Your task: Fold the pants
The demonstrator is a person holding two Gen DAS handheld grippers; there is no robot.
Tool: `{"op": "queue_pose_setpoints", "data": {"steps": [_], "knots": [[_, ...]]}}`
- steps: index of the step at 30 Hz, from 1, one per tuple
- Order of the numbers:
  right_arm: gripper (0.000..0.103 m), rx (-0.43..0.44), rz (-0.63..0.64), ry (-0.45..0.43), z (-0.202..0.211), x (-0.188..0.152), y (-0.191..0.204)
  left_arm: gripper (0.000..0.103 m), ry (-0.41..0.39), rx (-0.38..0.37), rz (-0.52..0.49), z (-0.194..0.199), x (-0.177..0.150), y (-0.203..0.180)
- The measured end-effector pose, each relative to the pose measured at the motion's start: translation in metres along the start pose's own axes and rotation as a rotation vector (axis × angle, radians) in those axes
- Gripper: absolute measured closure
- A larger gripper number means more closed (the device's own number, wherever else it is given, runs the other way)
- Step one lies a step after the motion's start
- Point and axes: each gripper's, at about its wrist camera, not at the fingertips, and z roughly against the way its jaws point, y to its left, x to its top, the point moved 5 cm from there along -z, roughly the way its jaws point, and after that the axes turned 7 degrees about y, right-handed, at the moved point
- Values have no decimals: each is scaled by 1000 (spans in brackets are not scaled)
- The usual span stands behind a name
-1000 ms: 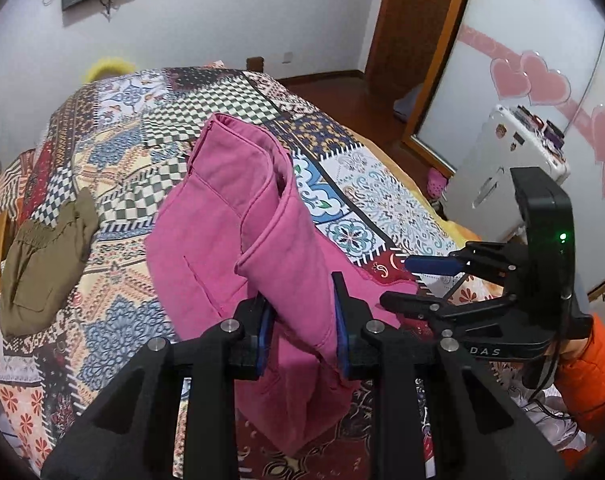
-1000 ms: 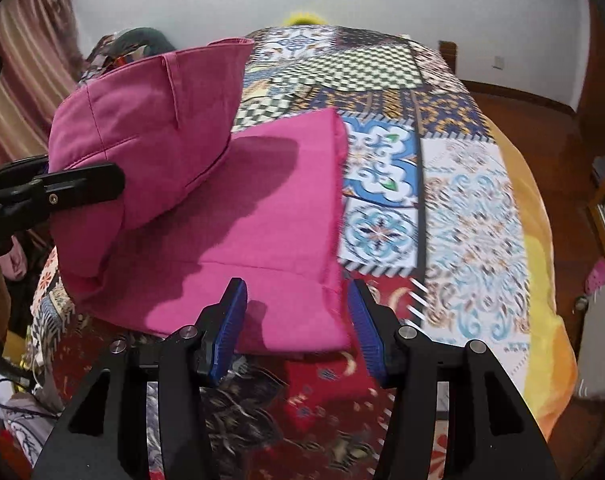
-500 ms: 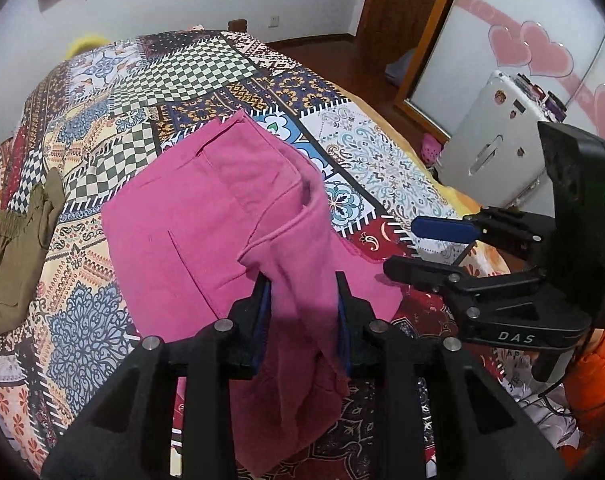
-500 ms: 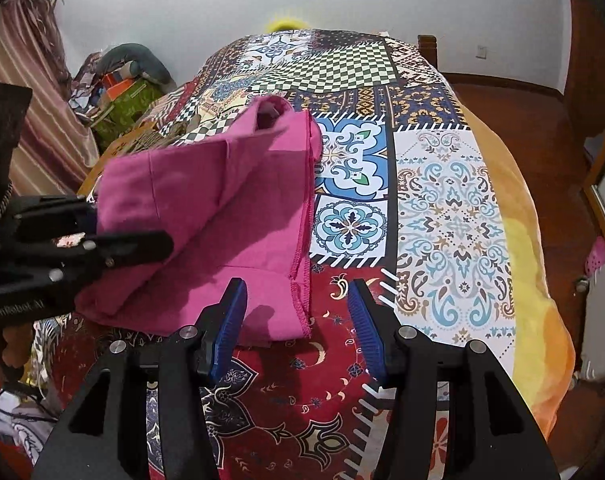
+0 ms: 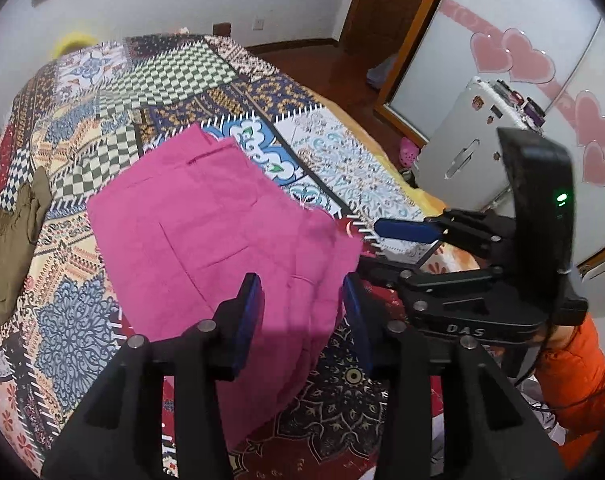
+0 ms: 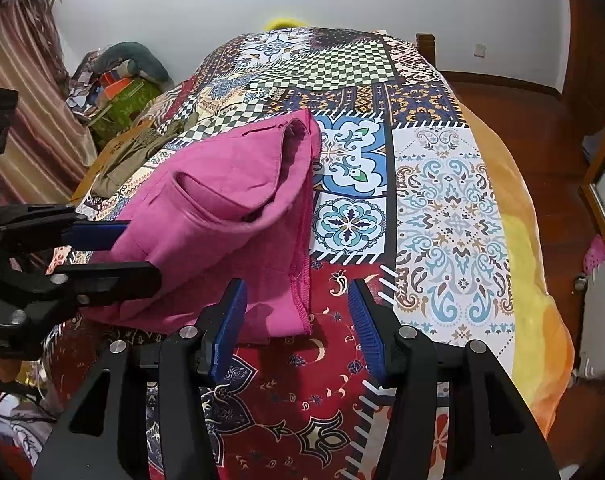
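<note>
The pink pants (image 5: 206, 224) lie folded on the patchwork bed quilt (image 5: 174, 80), the top layer still a little puffed (image 6: 230, 216). My left gripper (image 5: 300, 284) hovers over the near edge of the pants. Its jaws are opening, and the cloth lies below them, not pinched. From the right wrist view the left gripper (image 6: 142, 252) sits at the left side of the pants. My right gripper (image 6: 296, 286) stands open over the near right corner of the pants with nothing between its fingers. In the left wrist view the right gripper (image 5: 376, 246) points in from the right.
Olive pants (image 5: 6, 240) lie at the bed's left edge. A white cabinet (image 5: 474, 148) stands right of the bed on the wooden floor (image 6: 542, 128). A pile of clutter (image 6: 118, 92) sits by the curtain on the left. An orange sleeve (image 5: 574, 380) shows behind the right gripper.
The left gripper lowered the lifted pink fold onto the rest of the pants, and its jaws spread apart, letting the cloth go. The right gripper stayed open and nearly still.
</note>
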Motion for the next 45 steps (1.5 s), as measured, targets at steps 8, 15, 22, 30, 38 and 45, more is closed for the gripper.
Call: {"op": "queue_pose_setpoints", "data": {"steps": [8, 15, 22, 30, 38, 45], "knots": [[54, -3, 10, 15, 2, -7, 3, 55, -54, 93, 40, 18, 7, 39], [54, 8, 24, 47, -5, -14, 12, 55, 7, 156, 142, -2, -6, 97], [54, 19, 27, 85, -24, -20, 18, 43, 33, 144, 198, -26, -22, 121], [54, 15, 25, 71, -30, -17, 15, 30, 44, 117, 216, -40, -10, 135], [54, -13, 43, 83, -46, 3, 3, 30, 21, 216, 182, -32, -27, 139], [54, -28, 65, 99, -65, 27, -5, 31, 21, 206, 234, -11, -30, 160]]}}
